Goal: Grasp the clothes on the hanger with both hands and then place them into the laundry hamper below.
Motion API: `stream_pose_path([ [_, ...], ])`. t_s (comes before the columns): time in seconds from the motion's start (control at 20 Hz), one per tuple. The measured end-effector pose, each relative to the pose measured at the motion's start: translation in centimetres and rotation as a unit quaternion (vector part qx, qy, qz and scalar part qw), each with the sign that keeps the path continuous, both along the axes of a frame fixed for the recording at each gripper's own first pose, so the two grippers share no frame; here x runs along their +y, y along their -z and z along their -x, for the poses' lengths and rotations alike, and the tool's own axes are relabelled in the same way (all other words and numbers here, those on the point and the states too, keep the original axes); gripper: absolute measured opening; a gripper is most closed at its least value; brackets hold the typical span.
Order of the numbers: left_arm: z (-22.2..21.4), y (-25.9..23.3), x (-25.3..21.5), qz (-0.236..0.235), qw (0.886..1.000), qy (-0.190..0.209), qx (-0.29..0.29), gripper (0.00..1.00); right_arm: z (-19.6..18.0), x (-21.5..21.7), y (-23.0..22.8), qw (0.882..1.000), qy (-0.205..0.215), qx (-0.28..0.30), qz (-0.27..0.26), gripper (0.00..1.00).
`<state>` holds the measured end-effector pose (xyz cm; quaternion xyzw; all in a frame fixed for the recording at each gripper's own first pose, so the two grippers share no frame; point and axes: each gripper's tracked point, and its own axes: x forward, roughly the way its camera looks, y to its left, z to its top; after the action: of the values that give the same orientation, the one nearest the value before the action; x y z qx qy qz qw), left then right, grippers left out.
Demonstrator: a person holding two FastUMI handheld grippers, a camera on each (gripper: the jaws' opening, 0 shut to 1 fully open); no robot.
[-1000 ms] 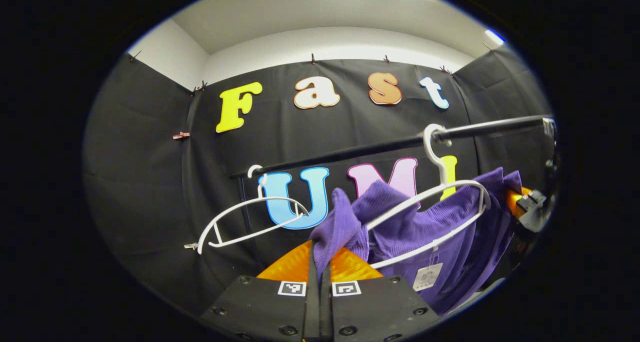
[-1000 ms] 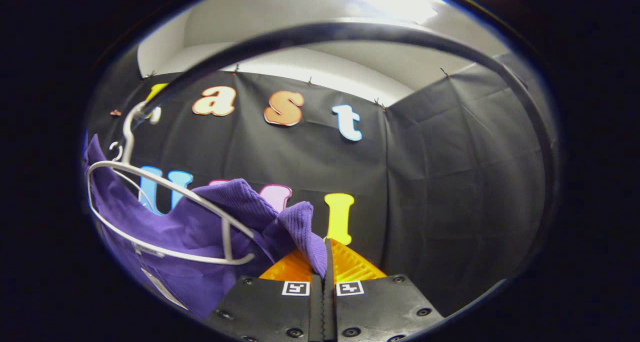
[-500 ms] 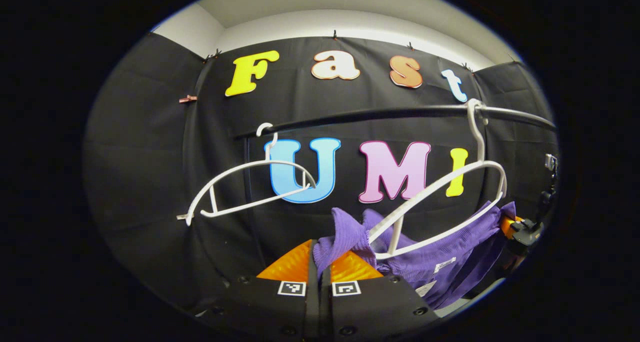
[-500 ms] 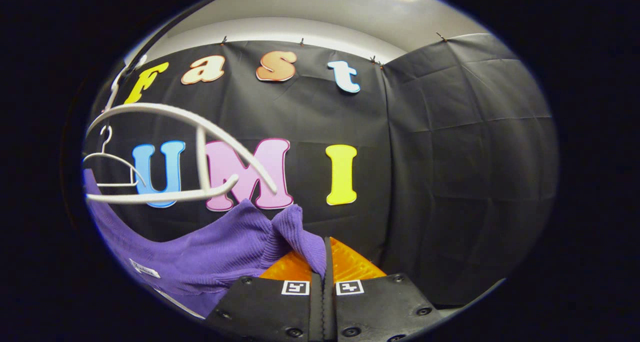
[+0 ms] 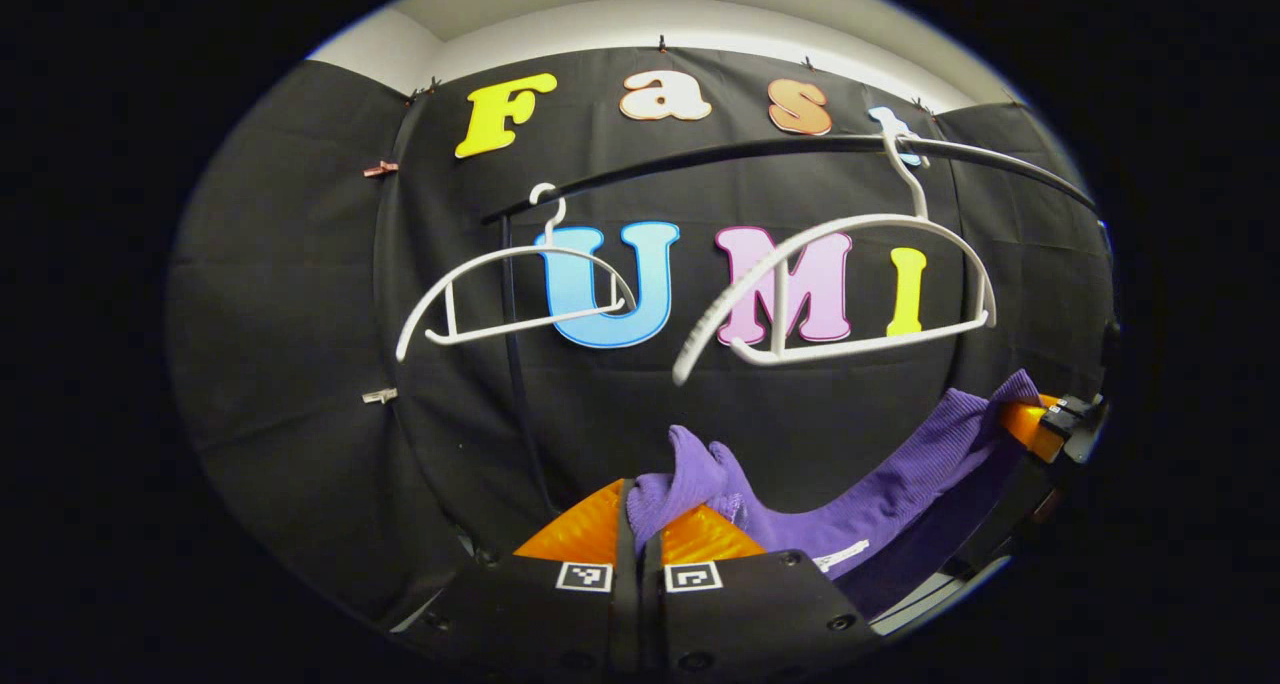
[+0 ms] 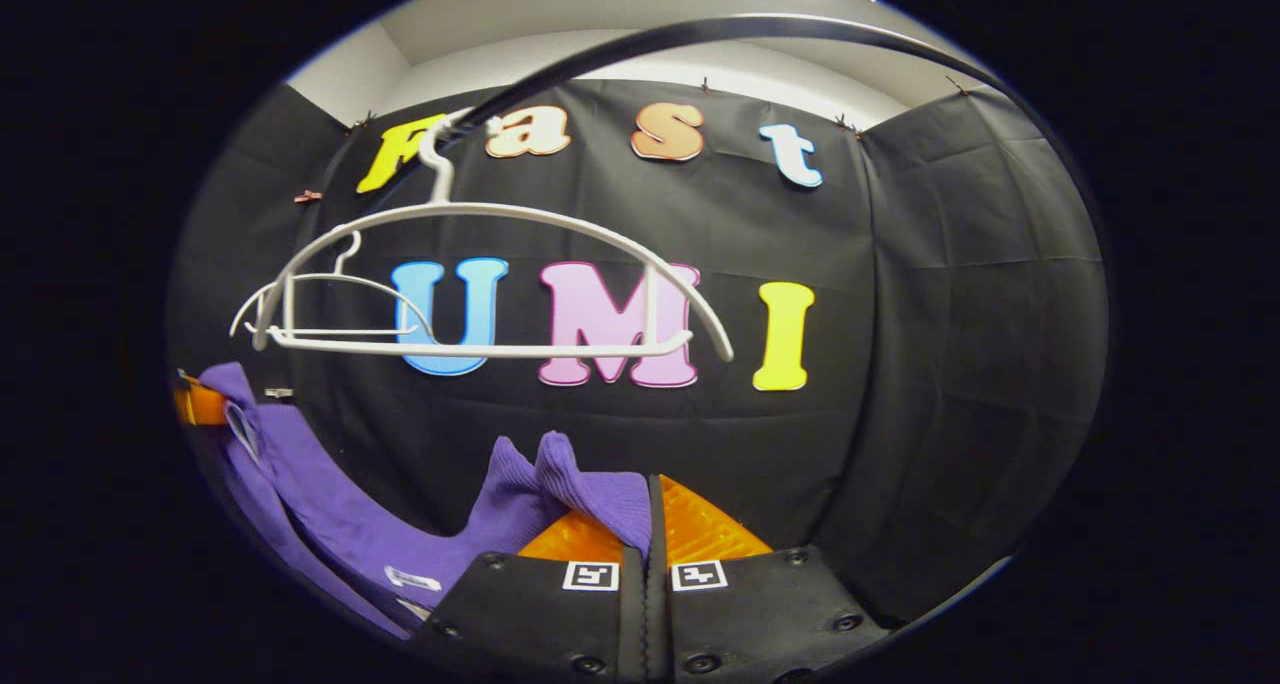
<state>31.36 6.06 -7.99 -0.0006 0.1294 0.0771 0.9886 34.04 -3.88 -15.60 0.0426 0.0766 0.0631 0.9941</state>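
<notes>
**Purple garment clear of its hanger, slung between two grippers**

Now the purple ribbed garment [image 5: 880, 504] hangs free below the white hanger [image 5: 850, 284], held at both ends. In the left gripper view, the left gripper [image 5: 640, 524] has its orange fingers pressed together on a bunched fold of the cloth, and the fabric runs off to the right in a sagging band to the right gripper [image 5: 1050, 424] at the far edge. In the right gripper view, the right gripper [image 6: 650, 524] is likewise clamped on a fold, with the garment [image 6: 330, 514] trailing off to the left toward the other gripper [image 6: 195, 404].

The emptied hanger [image 6: 480, 284] sits above on the black rail [image 5: 760, 154], a second bare white hanger [image 5: 510, 294] beside it. The laundry hamper lies below, out of frame.

The risks from here, as I judge them: each grip takes only a small pinch of cloth, so a sharp pull apart or a jerk downward could slip a fold out of one gripper and leave the garment dangling from one end. The drooping middle and its white tag [image 5: 840, 559] could also catch the hamper's rim if the descent is off-centre, or if one side releases before the other.
</notes>
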Motion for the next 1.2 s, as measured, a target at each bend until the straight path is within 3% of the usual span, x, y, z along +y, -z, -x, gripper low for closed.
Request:
stream_pose_path([
  [0.4, 2.2, 0.9, -9.8, 0.05, 0.991, 0.123, 0.023, 0.05, 4.9, 4.8, -2.6, 0.995, -0.096, 0.018, 0.005, 0.05],
  [0.7, 2.3, 0.9, -12.8, 0.079, 0.984, 0.16, 0.016, 0.05, 6.2, 5.5, -3.0, 0.993, -0.119, 0.027, 0.007, 0.05],
  [0.9, 2.1, 5.1, -14.0, 0.111, 0.979, 0.164, 0.043, 0.05, 7.1, 6.3, 2.5, 0.988, -0.135, 0.078, 0.0, 0.05],
  [1.2, 1.7, 15.0, -14.7, 0.107, 0.971, 0.175, 0.122, 0.05, 8.2, 6.2, 12.7, 0.97, -0.152, 0.189, 0.011, 0.05],
])
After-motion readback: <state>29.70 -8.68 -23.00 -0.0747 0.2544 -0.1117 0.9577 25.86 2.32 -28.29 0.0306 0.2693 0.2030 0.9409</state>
